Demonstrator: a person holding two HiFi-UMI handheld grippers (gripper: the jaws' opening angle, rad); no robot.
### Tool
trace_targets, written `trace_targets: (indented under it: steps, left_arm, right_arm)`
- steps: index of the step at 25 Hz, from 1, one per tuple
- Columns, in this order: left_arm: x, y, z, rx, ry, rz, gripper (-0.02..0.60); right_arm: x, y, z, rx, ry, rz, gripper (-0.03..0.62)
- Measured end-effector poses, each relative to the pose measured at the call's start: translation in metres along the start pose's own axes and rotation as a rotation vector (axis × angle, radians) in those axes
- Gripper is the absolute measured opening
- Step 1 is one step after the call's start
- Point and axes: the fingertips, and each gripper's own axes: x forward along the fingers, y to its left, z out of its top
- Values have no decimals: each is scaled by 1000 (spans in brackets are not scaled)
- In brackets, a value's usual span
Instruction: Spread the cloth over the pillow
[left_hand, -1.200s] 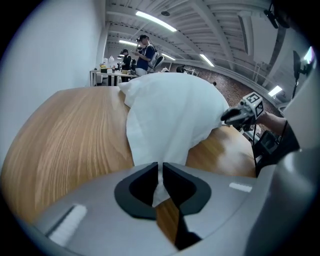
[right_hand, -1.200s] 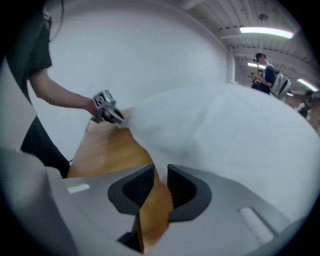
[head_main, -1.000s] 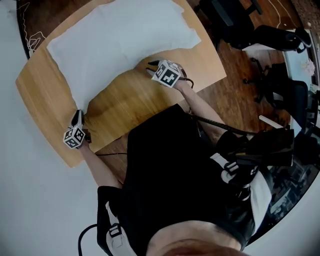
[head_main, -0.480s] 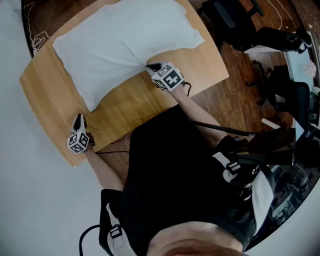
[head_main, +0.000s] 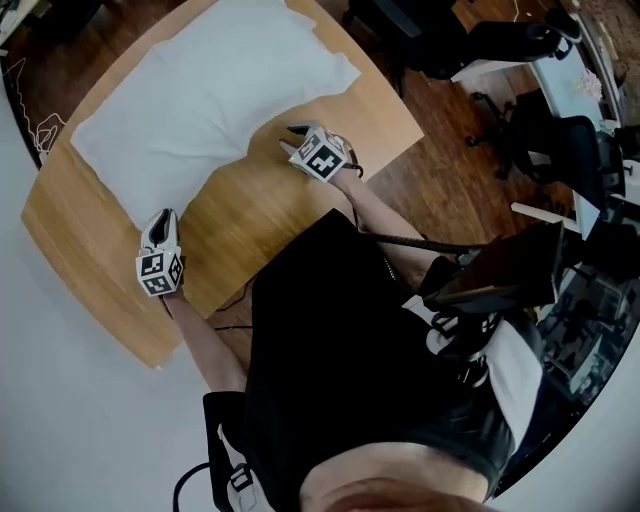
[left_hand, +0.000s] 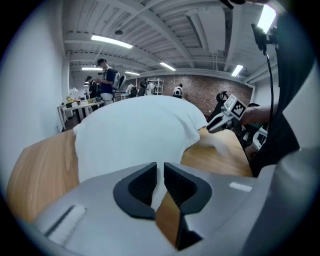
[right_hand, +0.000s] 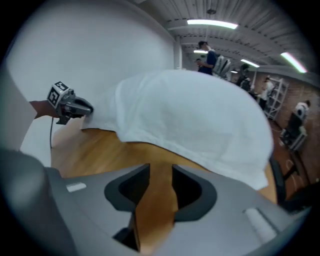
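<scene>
- The table (head_main: 245, 215), of light wood, served as the reference for all positions noted.
- The cloth (head_main: 210, 95), white, lay across the far half of the table, draped over a raised mound. The pillow itself was covered and could not be seen.
- The cloth's near edge hung down to the tabletop and ran unevenly. Bare wood showed on the near half of the table.
- The left gripper (head_main: 162, 216) stood over the table's near left part, pointing at the cloth's near left corner and just beside it. Contact with the cloth could not be established.
- In the left gripper view its jaws were drawn almost together, with only a thin slit between the pads. Nothing was gripped; only cloth and wood beyond showed through the slit.
- The right gripper (head_main: 288, 138) stood over the middle of the table, towards its right edge, just short of the cloth's near edge.
- Its jaws had just been opening and stood apart, released. Only bare wood showed between them, with the cloth edge lying clear ahead.
- The person's black garment (head_main: 340, 330) was at the table's near side.
- Office chairs (head_main: 560, 150) stood on the floor to the table's right.
</scene>
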Motion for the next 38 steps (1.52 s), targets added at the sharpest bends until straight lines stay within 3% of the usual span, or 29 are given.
trace_targets:
  steps: [3, 5, 7, 8, 9, 11, 13, 18, 21, 23, 25, 28, 30, 32, 35, 38]
  left_arm:
    - [23, 1, -8, 2, 50, 16, 48]
    - [29, 1, -11, -15, 49, 34, 46]
    - [32, -1, -11, -29, 43, 41, 43]
    - [33, -3, -11, -34, 43, 40, 41]
    - [34, -4, -11, -38, 45, 37, 37]
    - [35, -3, -11, -44, 53, 31, 32]
    - [36, -1, -13, -49, 61, 30, 25]
    - [30, 5, -28, -75, 76, 42, 25]
    - [29, 3, -26, -86, 63, 45, 25]
    - [29, 2, -24, -87, 58, 46, 25]
    - [30, 2, -23, -86, 59, 50, 25]
    - [30, 5, -24, -90, 62, 65, 25]
    - [30, 1, -24, -95, 67, 70, 25]
    - [25, -6, -25, -98, 64, 65, 25]
    - [13, -20, -17, -124, 2, 46, 25]
    - [6, -16, -1, -211, -116, 42, 25]
  right_arm:
    - [-35, -111, -35, 64, 9, -257, 231]
    - [-39, -168, -48, 75, 28, -345, 242]
    - [-30, -198, -60, 75, 80, -327, 242]
    - [-31, -206, -66, 66, 113, -307, 160]
    - [-37, -211, -68, 57, 137, -294, 31]
    - [-60, -215, -64, 48, 154, -302, 17]
    - [-68, -219, -63, 41, 161, -312, 17]
    - [-23, -203, -84, 50, 186, -216, 32]
    - [-37, -213, -91, 31, 245, -208, 157]
    - [-64, -230, -97, 13, 312, -220, 201]
    - [-89, -257, -73, -45, 298, -268, 199]
    - [-86, -304, 9, -195, 144, -341, 199]
    - [-56, -325, 50, -272, 77, -315, 199]
    - [-17, -332, 59, -307, 113, -244, 199]
    - [17, -343, 43, -233, 211, -185, 198]
    - [-17, -354, 41, -106, 98, -234, 180]
